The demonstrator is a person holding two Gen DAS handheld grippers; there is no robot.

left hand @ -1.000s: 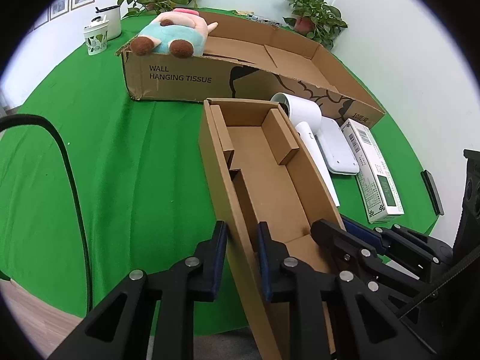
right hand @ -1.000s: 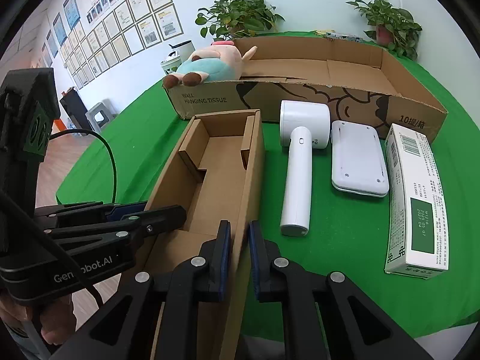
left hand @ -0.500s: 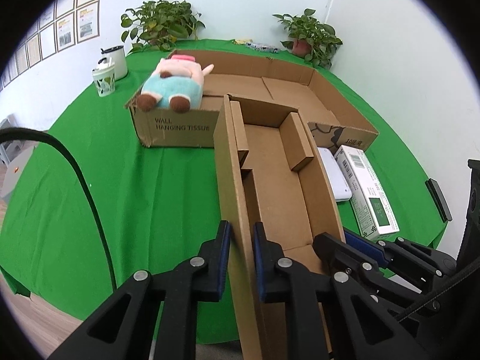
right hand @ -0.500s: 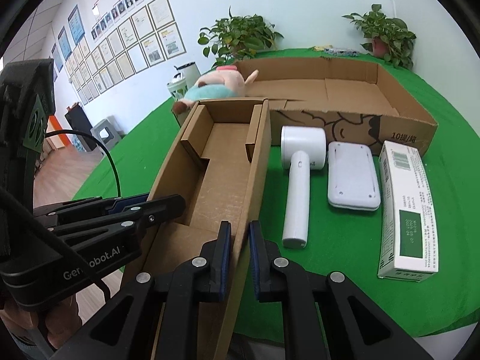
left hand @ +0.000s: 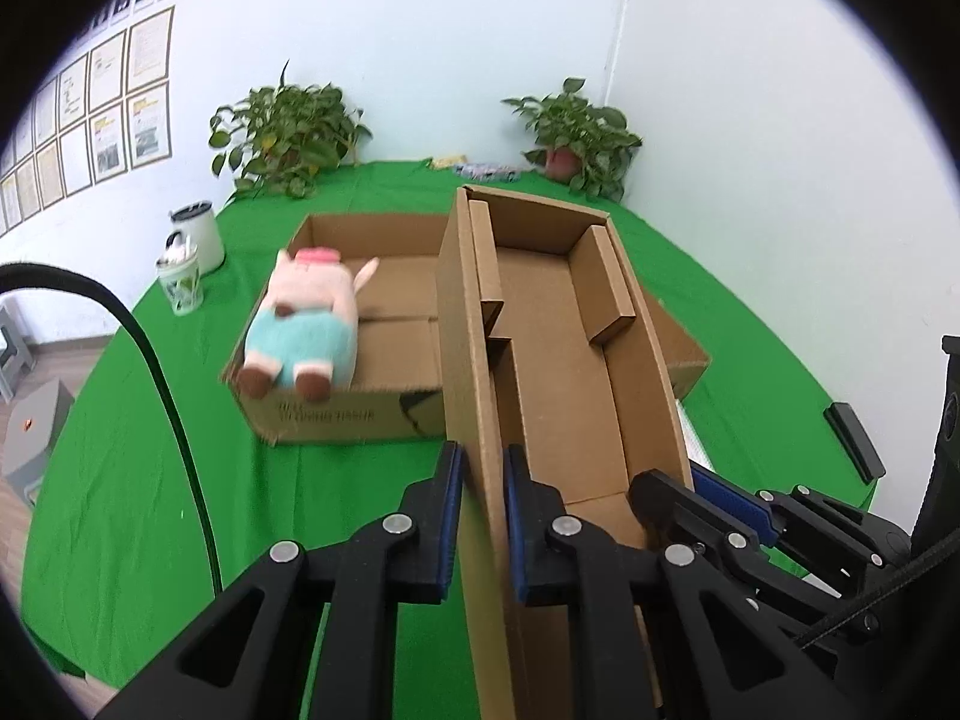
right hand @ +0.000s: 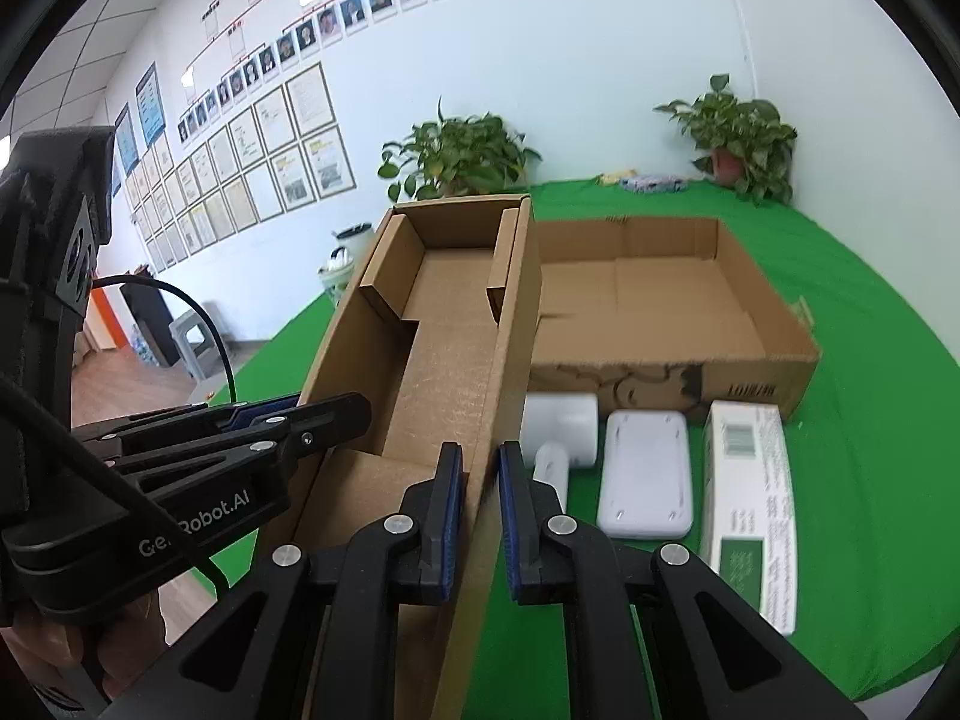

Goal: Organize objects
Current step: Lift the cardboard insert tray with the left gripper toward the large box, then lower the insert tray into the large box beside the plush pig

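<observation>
Narrow cardboard box (left hand: pixel 558 372) hanging lifted between both claws, tilting up over tabletop (left hand: pixel 150 468). Left claw (left hand: pixel 483 516) clenching its left wall; right claw (right hand: pixel 480 516) clenching its right wall. Beyond left claw: plush pig (left hand: pixel 306 324) lying in wide carton (left hand: pixel 360 414). Right of right claw: white dryer (right hand: pixel 561 438), white pad (right hand: pixel 645 474), green-white packet (right hand: pixel 753 510).

Matt corrugated cardboard tray (left hand: pixel 558 372), fuzzy plush pig (left hand: pixel 309 324), smooth green cloth table cover (left hand: pixel 132 480).
</observation>
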